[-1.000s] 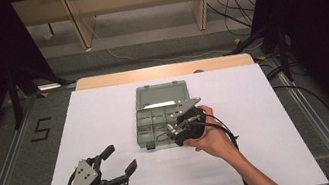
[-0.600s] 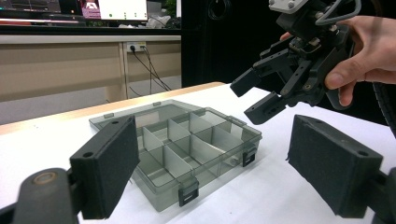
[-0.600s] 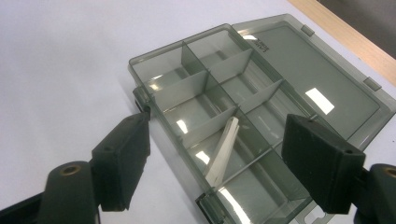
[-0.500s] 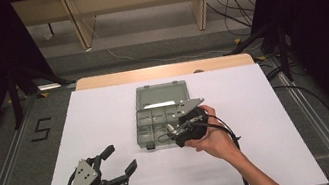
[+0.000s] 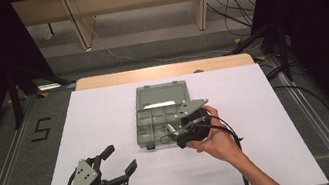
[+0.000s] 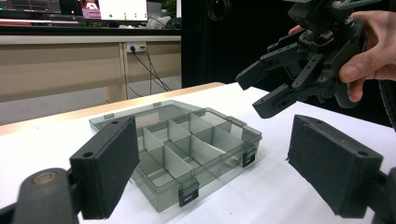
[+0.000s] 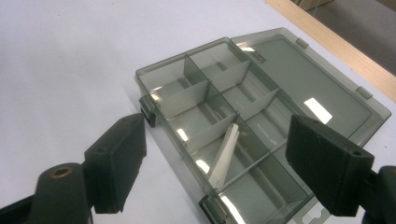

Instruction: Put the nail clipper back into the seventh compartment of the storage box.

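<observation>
Box: a clear grey plastic box (image 5: 160, 117) with its lid open flat behind it. It sits in the middle of the white table (image 5: 105, 112).
Inside: thin walls cut the box into small rooms. One wall piece (image 7: 224, 155) is loose and leans tilted across a room near the front edge.
Left gripper: the left gripper (image 5: 114, 169) is held low near the front of the table, well apart from the box. Its jaws are wide apart with nothing between them.
Right gripper: the right gripper (image 5: 179, 131) hangs just over the front right part of the box. Its jaws are wide apart too, and hold nothing.
How the box feels: my guess is light, stiff and a bit slippery. It may slide on the table if pushed.
How the loose piece feels: my guess is thin, light and easy to bend or snap.
Where to grab: pinch the loose piece by its flat sides, near the raised end.
What each view adds: the right gripper view shows the leaning piece and the shiny lid up close. The left gripper view shows the two front clips (image 6: 188, 193) and the right gripper in the air from the side. The high view shows where both hands are on the table.
</observation>
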Action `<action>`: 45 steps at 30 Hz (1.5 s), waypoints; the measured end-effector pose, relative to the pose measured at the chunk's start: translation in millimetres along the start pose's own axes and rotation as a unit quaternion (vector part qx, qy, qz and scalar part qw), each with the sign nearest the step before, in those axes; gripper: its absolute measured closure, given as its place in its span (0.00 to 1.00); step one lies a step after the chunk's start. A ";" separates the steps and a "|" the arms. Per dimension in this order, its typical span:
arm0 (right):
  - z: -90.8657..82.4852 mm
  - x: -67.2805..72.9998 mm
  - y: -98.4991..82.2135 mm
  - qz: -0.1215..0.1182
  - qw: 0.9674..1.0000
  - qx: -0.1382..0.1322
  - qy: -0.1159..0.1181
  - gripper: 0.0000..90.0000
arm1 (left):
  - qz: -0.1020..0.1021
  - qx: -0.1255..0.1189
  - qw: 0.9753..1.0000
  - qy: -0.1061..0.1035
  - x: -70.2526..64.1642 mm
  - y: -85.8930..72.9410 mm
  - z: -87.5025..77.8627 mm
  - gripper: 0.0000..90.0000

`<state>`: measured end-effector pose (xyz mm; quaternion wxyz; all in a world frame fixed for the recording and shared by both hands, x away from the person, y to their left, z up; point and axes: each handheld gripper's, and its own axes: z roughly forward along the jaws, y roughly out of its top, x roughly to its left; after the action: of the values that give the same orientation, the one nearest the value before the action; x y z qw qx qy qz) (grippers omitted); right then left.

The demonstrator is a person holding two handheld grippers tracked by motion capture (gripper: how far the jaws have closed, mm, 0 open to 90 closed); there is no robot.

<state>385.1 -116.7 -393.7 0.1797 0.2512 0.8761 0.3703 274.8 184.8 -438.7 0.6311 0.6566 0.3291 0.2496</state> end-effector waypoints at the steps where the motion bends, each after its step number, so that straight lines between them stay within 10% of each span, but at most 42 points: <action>1: -0.6 0.3 0.0 0.000 1.000 -0.002 -0.002 0.24 | 0.001 0.003 1.000 0.002 -0.1 0.1 -0.3 0.17; 45: -35.0 6.4 -16.1 0.038 0.994 -0.098 0.012 0.21 | 0.001 0.003 1.000 0.001 0.2 -1.2 1.5 0.17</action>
<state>357.4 -142.2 -383.2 0.1790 0.2611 0.8272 0.4642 276.0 184.0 -440.0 0.6287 0.6587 0.3295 0.2497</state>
